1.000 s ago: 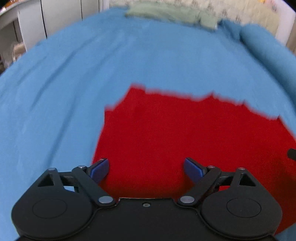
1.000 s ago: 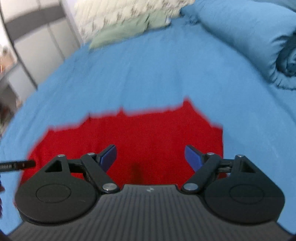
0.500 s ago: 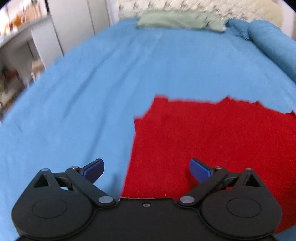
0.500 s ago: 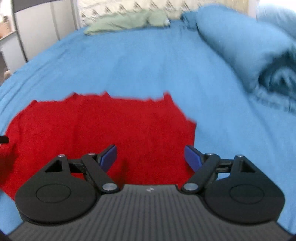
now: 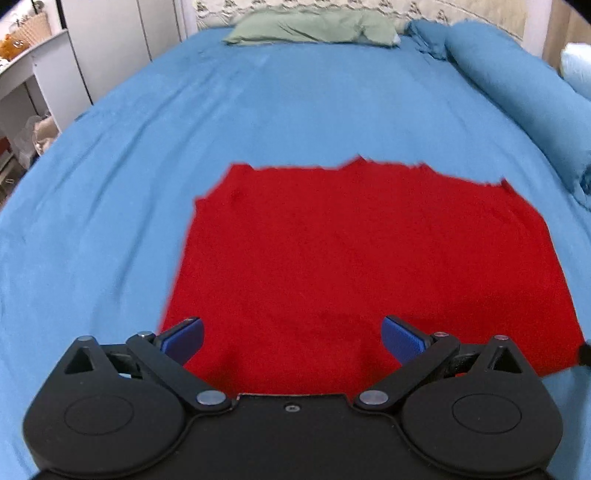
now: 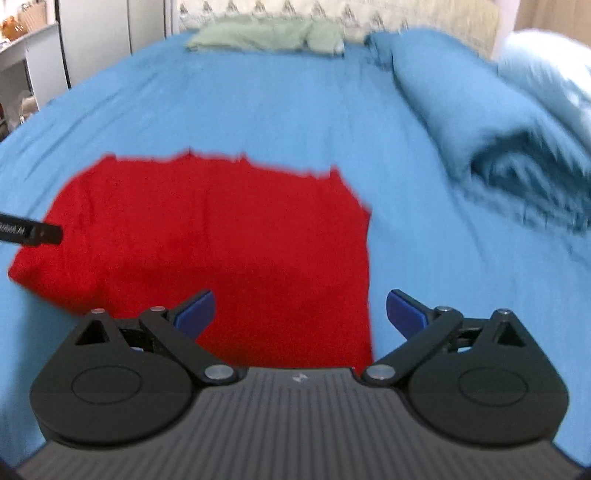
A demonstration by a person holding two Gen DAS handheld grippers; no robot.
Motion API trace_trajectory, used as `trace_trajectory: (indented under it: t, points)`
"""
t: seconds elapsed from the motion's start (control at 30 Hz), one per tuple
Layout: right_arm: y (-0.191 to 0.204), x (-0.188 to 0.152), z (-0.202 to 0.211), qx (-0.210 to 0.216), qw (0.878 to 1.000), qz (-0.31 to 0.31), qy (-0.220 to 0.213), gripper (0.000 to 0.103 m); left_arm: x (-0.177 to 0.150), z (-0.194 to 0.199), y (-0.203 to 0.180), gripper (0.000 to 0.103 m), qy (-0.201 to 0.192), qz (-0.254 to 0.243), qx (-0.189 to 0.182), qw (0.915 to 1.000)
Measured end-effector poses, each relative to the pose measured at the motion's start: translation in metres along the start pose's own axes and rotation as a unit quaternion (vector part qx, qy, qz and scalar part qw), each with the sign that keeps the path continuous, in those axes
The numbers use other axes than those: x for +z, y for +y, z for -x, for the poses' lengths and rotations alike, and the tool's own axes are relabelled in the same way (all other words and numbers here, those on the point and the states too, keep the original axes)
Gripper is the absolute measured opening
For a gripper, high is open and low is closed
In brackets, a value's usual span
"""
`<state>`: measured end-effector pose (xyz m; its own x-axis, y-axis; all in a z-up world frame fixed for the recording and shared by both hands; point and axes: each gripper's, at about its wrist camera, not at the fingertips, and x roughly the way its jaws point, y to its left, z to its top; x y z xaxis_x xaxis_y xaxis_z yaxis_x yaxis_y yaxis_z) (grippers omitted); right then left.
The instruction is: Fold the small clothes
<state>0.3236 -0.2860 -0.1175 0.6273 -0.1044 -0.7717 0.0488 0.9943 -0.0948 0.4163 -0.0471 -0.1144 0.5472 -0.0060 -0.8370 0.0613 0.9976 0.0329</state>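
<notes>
We see a red garment (image 5: 365,258) spread flat on a blue bedsheet (image 5: 258,110), roughly in the near half of the bed, its far edge slightly ragged. Our left gripper (image 5: 293,338) hovers over the garment's near left part, jaws spread wide with nothing between them; its left blue pad (image 5: 183,339) sits right at the garment's left edge and its right pad (image 5: 402,339) over the red cloth. Our right gripper (image 6: 299,312) is likewise released and empty, straddling the garment's (image 6: 207,240) right edge: the left pad (image 6: 195,312) is over red fabric, the right pad (image 6: 404,312) over the bare sheet (image 6: 277,110). We cannot tell whether either gripper touches the cloth. In the right wrist view a black rod-like part (image 6: 31,232) pokes in from the left over the garment. At the head of the bed lies a pale green pillow (image 5: 314,31), and along the right side a rolled blue duvet (image 6: 480,122). White cabinets (image 5: 110,40) stand to the left of the bed
</notes>
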Motion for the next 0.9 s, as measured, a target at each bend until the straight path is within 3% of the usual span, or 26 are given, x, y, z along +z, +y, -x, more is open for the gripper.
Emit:
trace_trajectory:
  t: [0.13, 0.23, 0.33, 0.4, 0.5, 0.67, 0.7, 0.8, 0.9]
  points:
    - [-0.006, -0.028, -0.023, -0.003, 0.998, -0.066, 0.025, 0.103, -0.012, -0.009, -0.014, 0.103, 0.013, 0.008, -0.005, 0.9999]
    - [-0.022, -0.045, -0.04, 0.006, 0.989, -0.146, 0.033, 0.103, -0.015, -0.02, -0.014, 0.103, 0.017, 0.038, -0.021, 0.9989]
    - [-0.042, -0.061, -0.052, 0.032, 0.969, -0.243, 0.031, 0.103, -0.014, -0.025, -0.017, 0.103, 0.021, 0.053, -0.051, 0.9971]
    - [-0.055, -0.071, -0.061, 0.043, 0.949, -0.312, 0.024, 0.103, -0.012, -0.025, -0.023, 0.103, 0.017, 0.048, -0.058, 0.997]
    - [-0.068, -0.077, -0.069, 0.05, 0.921, -0.385, -0.019, 0.103, -0.006, -0.028, -0.035, 0.103, 0.013, 0.03, -0.057, 0.9978]
    - [-0.079, -0.073, -0.08, 0.057, 0.897, -0.434, -0.051, 0.103, 0.014, -0.041, -0.047, 0.103, 0.001, 0.019, -0.052, 0.9985]
    - [-0.081, -0.072, -0.081, 0.058, 0.895, -0.439, -0.055, 0.097, 0.019, -0.047, -0.048, 0.103, 0.0, 0.019, -0.048, 0.9987]
    - [-0.084, -0.068, -0.08, 0.065, 0.892, -0.443, -0.055, 0.079, 0.029, -0.063, -0.046, 0.103, 0.005, 0.022, -0.053, 0.9983]
    - [-0.084, -0.065, -0.078, 0.083, 0.896, -0.433, -0.054, 0.077, 0.034, -0.077, -0.042, 0.102, 0.01, 0.013, -0.036, 0.9992]
